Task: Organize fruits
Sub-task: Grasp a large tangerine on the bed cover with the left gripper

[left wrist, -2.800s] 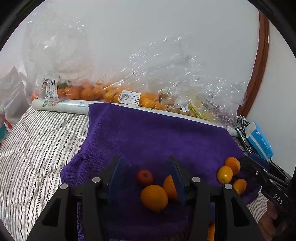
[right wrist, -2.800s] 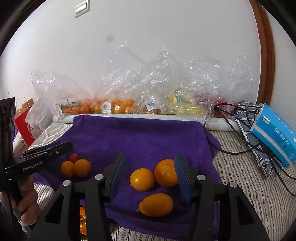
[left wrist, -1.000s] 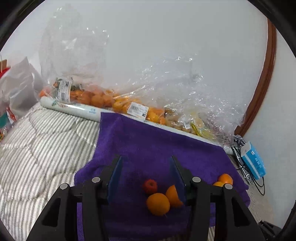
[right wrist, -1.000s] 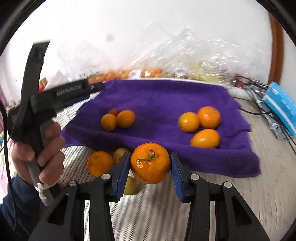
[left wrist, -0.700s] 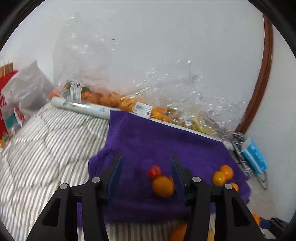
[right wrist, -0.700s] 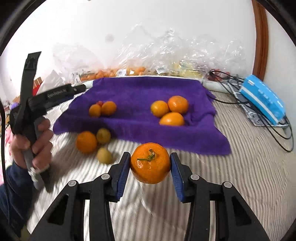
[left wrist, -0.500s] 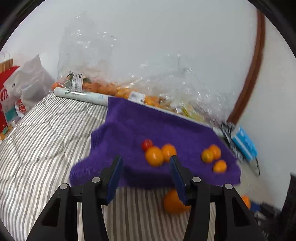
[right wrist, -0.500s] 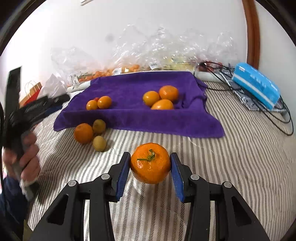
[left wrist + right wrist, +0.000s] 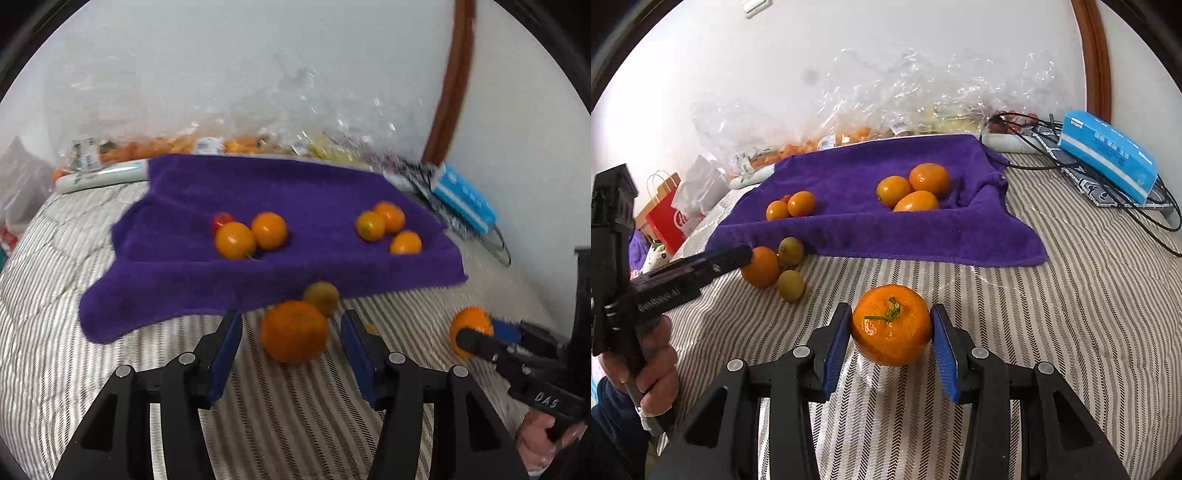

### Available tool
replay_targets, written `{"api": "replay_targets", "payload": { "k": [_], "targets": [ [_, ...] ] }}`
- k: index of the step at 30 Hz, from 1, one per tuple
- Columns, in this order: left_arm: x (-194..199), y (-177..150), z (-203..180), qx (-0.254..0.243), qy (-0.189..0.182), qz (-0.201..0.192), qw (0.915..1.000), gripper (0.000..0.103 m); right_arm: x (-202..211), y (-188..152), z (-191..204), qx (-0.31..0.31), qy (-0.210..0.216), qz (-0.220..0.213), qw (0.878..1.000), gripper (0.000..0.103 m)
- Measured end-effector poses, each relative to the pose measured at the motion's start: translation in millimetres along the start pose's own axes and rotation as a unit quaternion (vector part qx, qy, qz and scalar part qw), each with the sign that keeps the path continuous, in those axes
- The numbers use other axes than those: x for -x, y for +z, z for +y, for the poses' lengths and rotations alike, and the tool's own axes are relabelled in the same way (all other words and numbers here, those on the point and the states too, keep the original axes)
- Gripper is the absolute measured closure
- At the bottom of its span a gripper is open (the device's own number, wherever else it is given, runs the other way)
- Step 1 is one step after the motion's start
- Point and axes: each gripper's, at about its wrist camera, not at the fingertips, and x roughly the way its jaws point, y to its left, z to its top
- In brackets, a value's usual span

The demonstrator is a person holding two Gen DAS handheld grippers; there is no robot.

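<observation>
On the striped bed (image 9: 1071, 295), at the 6 o'clock edge of the purple towel (image 9: 886, 229), the right tool (image 9: 892, 328) grips a mandarin (image 9: 891, 325) with both blue pads pressed to its sides. A second ago that fruit was held close against the towel's front edge; now it sits well back from it, low over the bedcover, and the view has steadied. The left tool (image 9: 291, 336) has swung off the towel, where it was framing the small cluster, to a loose orange (image 9: 294, 331) on the cover; its jaws are opening, the orange lies between them, and neither pad touches it.

I read this as both hands collecting strays: one mandarin is already picked up and awaiting a place, and the next grasp is being set up.

On the towel lie two groups: two oranges with a small red fruit (image 9: 221, 220) at 10 o'clock, and three oranges (image 9: 912, 188) at 1 o'clock. Two dull green-yellow fruits (image 9: 790, 269) lie beside the loose orange.

The mandarin is glossy, dimpled and slightly flattened, with a green stem on top. The towel is thick, soft pile, rumpled at its edges. The bedcover is quilted herringbone stripe. Crinkled clear bags (image 9: 886, 92) hold more fruit along the wall at 12 o'clock, and a blue box (image 9: 1108, 155) lies on cables at 2 o'clock.
</observation>
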Motion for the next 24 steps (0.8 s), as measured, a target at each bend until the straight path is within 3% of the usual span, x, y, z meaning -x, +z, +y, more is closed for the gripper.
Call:
{"api": "replay_targets", "payload": {
  "k": [3, 8, 11, 15, 19, 24],
  "targets": [
    [-11.9, -0.2, -8.6, -0.017, 0.003, 0.031, 0.9994, 0.049, -0.7, 0.1, -2.1, -0.005, 0.003, 0.002, 1.000, 0.060],
    [-19.5, -2.0, -5.0, -0.002, 0.001, 0.051, 0.9987, 0.049, -4.5, 0.5, 1.9, 0.001, -0.041, 0.010, 0.999, 0.060],
    [-20.4, -1.7, -5.5, 0.002, 0.006, 0.052, 0.9986, 0.049, -7.9, 1.1, 1.6, 0.002, -0.043, 0.019, 0.999, 0.060],
    [-23.9, -1.1, -17.4, -0.026, 0.018, 0.062, 0.9976, 0.038, -9.5, 0.9, 0.1, 0.000, -0.040, 0.024, 0.999, 0.059],
    [-24.7, -1.1, -22.2, -0.039, 0.021, 0.066, 0.9968, 0.036, -13.8, 1.1, -0.6, -0.005, -0.039, 0.035, 0.999, 0.059],
    [-21.1, -0.9, -11.3, -0.015, -0.005, 0.060, 0.9981, 0.036, -17.4, 0.4, 0.9, -0.003, -0.044, 0.044, 0.998, 0.059]
  ]
}}
